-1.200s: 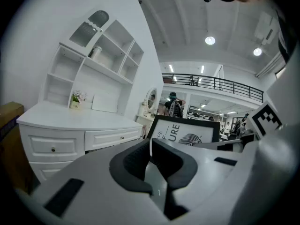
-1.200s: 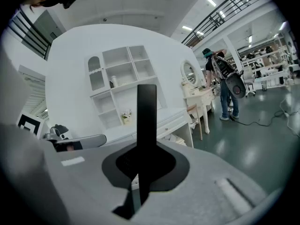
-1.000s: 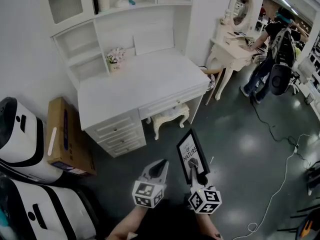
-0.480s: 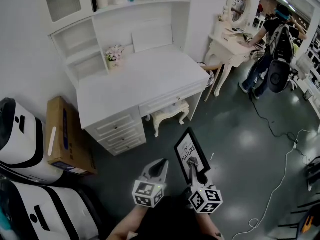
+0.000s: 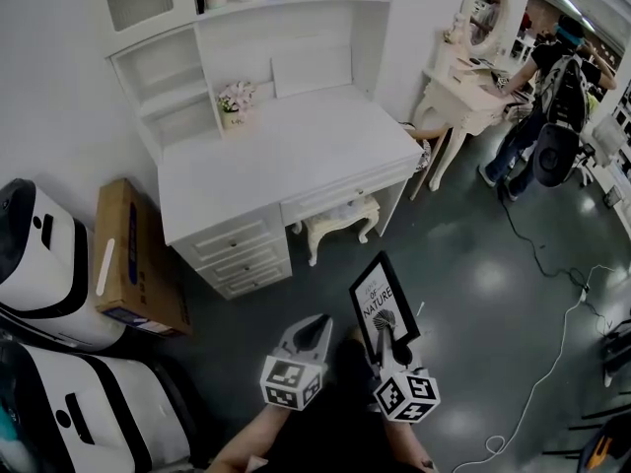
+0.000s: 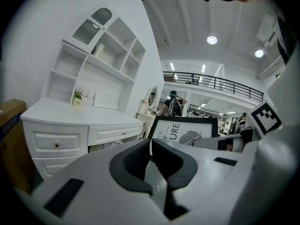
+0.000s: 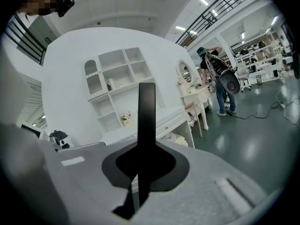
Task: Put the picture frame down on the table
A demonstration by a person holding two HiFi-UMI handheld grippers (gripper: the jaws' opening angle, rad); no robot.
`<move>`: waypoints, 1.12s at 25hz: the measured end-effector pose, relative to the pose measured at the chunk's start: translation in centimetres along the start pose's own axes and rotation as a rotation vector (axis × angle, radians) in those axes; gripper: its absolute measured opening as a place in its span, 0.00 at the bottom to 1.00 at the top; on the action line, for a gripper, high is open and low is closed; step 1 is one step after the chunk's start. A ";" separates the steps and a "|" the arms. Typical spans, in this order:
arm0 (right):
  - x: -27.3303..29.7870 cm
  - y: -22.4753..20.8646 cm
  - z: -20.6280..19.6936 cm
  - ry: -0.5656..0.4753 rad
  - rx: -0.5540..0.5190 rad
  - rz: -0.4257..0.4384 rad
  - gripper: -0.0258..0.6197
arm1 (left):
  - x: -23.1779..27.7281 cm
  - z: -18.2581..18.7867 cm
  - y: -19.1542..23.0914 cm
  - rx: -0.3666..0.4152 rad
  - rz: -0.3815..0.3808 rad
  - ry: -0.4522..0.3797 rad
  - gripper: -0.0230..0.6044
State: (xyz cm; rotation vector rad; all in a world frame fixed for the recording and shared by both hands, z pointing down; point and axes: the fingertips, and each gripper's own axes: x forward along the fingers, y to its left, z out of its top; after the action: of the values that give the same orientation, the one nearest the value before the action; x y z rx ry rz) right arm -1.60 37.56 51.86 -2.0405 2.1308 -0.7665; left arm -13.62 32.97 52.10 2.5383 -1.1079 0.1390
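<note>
**Frame gripped, table not reached**

The right gripper (image 5: 390, 345) clamps the picture frame (image 5: 379, 300) by its lower edge, upright above the floor and well apart from the white table (image 5: 296, 156); the left gripper (image 5: 316, 329) is pressed together on nothing (idle alongside); the carry and set-down are not yet done.

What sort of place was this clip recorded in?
Probably a furniture showroom or staged hall: a white wooden desk with shelf hutch, a white dressing table with oval mirror, and a black-railed mezzanine beyond.
</note>
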 end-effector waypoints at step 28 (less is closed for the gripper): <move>8.4 -3.2 4.2 0.012 0.012 0.001 0.06 | 8.6 2.5 2.8 -0.014 0.013 0.015 0.07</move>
State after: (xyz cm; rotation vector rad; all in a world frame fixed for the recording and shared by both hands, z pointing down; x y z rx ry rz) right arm 2.17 28.40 51.81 -2.0343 2.1283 -0.7914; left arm -9.86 24.39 52.63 2.5139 -1.1160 0.1531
